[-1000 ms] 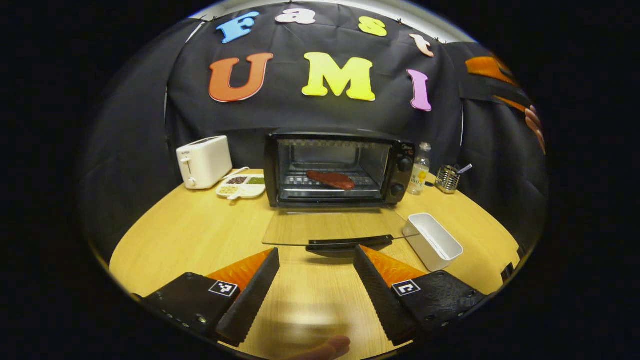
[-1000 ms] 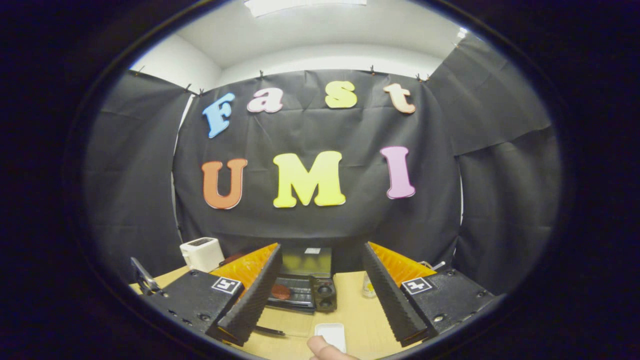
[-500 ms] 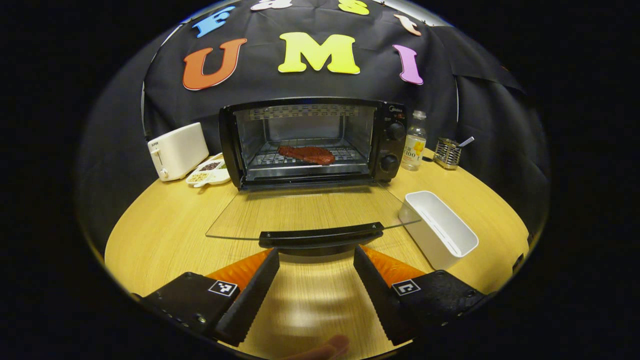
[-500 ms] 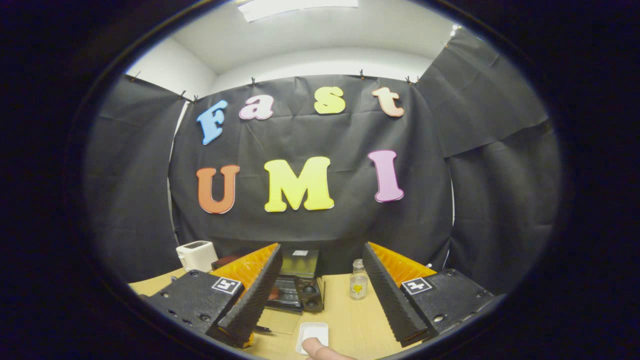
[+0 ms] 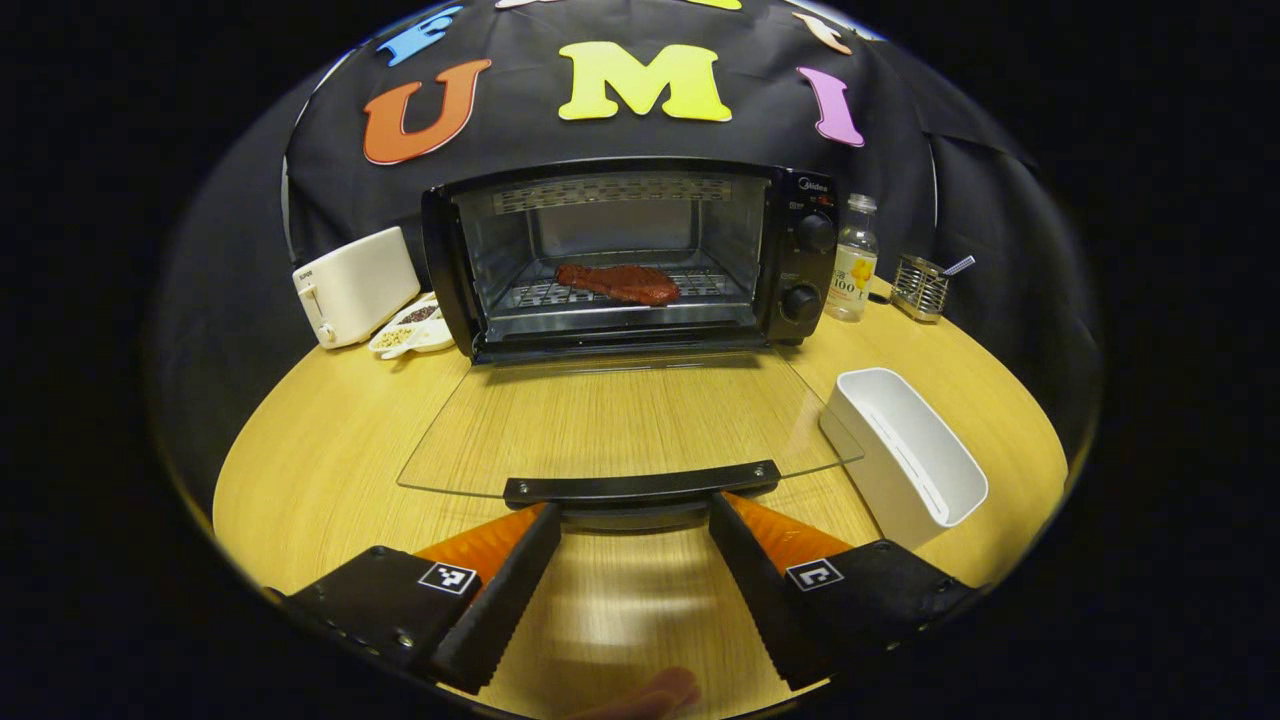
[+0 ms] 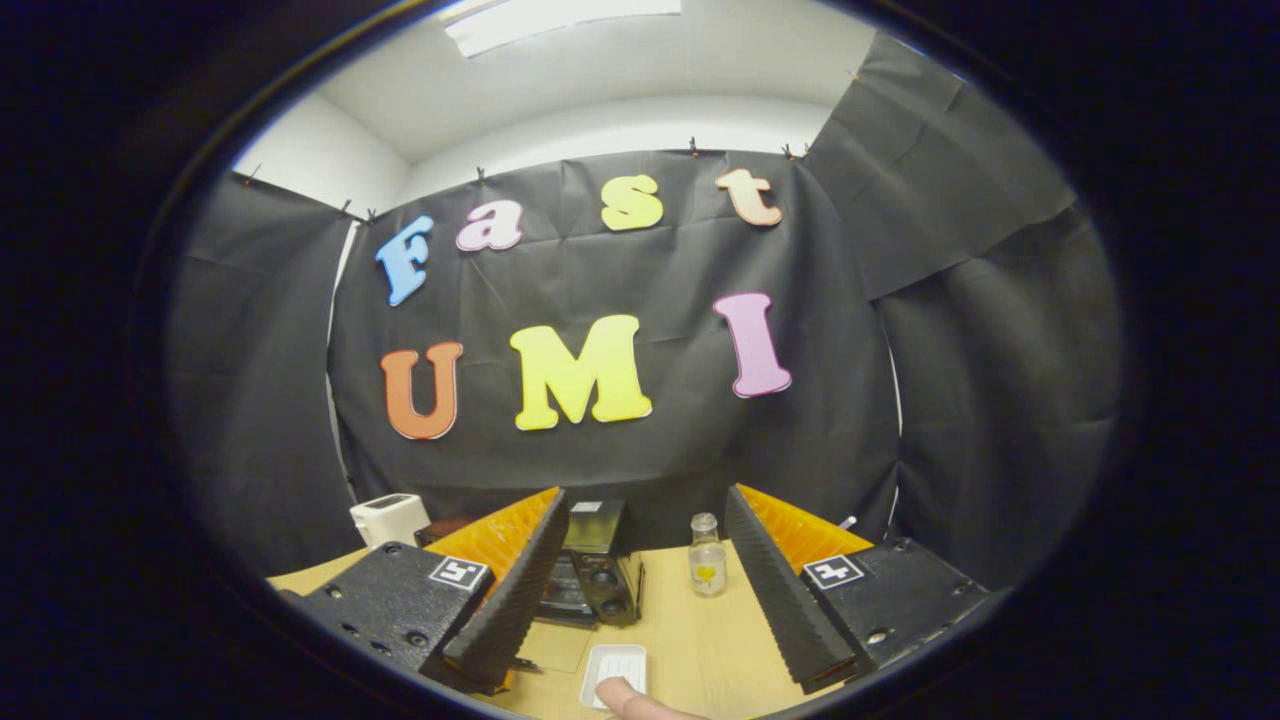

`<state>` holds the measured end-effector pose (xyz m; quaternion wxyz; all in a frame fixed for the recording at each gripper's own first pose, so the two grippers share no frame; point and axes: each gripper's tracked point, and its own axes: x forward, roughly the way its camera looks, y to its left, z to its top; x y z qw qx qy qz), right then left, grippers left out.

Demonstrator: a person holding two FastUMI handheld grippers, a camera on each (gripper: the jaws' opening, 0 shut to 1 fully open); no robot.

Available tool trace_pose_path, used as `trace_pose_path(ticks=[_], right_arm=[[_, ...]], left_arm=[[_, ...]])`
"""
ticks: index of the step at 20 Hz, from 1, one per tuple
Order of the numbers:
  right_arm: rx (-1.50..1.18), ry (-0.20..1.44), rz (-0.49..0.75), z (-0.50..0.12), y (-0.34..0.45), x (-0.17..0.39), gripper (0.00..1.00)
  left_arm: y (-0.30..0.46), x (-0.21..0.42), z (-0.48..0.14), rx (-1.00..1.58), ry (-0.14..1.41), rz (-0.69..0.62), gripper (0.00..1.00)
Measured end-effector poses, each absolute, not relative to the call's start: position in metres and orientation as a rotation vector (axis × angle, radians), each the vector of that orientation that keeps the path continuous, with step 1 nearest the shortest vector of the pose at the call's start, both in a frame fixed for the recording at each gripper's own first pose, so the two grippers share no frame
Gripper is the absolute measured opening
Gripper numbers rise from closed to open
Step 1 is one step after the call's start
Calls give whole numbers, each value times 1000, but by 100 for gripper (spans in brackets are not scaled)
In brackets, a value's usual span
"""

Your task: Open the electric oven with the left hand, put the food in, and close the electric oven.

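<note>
The left gripper point(image 5: 632, 540) sits with its jaws apart, just short of the handle point(image 5: 640, 484) on the lowered glass door point(image 5: 620, 420). To close the door well, it should get under or around that handle squarely and swing the door up in a smooth arc, not shove it. Farther back, the food point(image 5: 620, 283) already lies on the rack of the oven point(image 5: 800, 250); the right gripper point(image 6: 640, 590) waits high, jaws apart.
</note>
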<state>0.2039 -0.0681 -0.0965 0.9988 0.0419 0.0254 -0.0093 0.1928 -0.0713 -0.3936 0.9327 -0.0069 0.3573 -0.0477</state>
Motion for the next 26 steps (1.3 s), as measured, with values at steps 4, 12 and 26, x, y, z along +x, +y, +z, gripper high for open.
trace_pose_path(ticks=[4,12,26], right_arm=[[43,54,-25,-97,-72,201,96],[36,44,-33,-93,-78,195,99],[37,81,-81,-97,-97,175,99]], left_arm=[[-70,198,-375,-13,696,-93,96],[-65,227,-319,-14,555,-97,96],[-59,302,-263,-34,436,-146,98]])
